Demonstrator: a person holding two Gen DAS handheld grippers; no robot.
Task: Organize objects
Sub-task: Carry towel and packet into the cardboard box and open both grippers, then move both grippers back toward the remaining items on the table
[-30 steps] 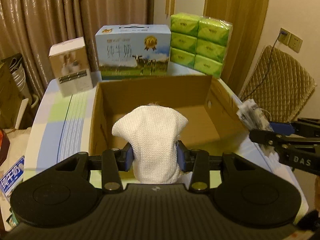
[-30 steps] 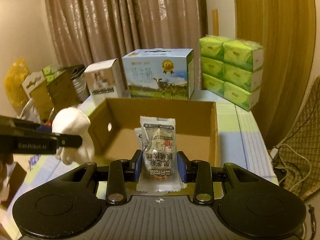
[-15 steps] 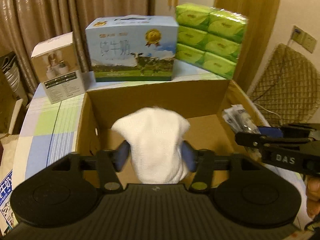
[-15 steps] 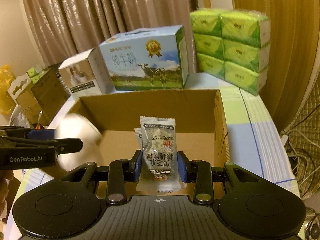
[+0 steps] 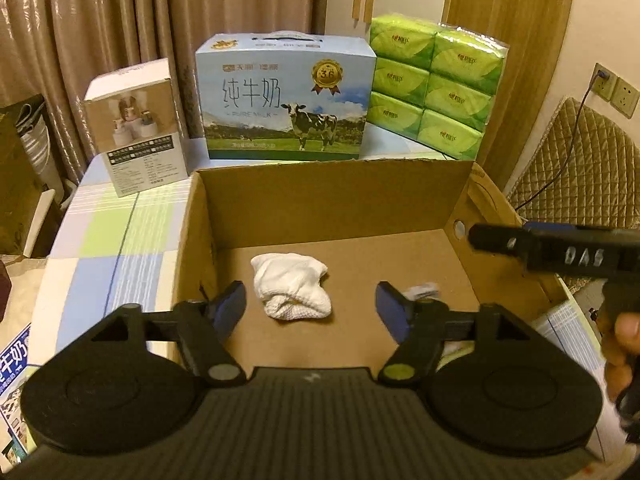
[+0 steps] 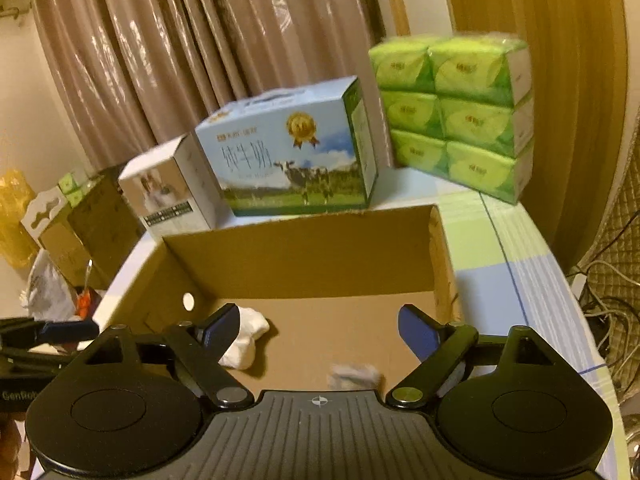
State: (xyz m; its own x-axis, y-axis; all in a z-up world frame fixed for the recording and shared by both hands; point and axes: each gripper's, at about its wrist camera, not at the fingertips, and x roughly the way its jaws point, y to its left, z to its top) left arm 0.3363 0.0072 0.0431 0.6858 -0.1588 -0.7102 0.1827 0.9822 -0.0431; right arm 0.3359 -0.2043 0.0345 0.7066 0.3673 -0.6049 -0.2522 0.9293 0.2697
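Note:
An open cardboard box (image 5: 332, 192) stands on the checked table; it also shows in the right wrist view (image 6: 304, 252). A white rolled cloth (image 5: 290, 290) lies on the box floor, seen too in the right wrist view (image 6: 244, 340). A clear snack packet (image 6: 354, 374) lies blurred on the box floor near the front, partly showing in the left wrist view (image 5: 420, 291). My left gripper (image 5: 312, 306) is open and empty above the box. My right gripper (image 6: 320, 330) is open and empty above the box; it shows in the left wrist view (image 5: 560, 250) at the right.
Behind the box stand a blue milk carton (image 5: 286, 100), a small white product box (image 5: 136, 132) and a stack of green tissue packs (image 5: 436, 84). Curtains hang behind. A quilted chair (image 5: 580, 168) is at the right.
Both grippers opened. The white cloth dropped from my left gripper onto the box floor, and the snack packet dropped from my right gripper into the box.

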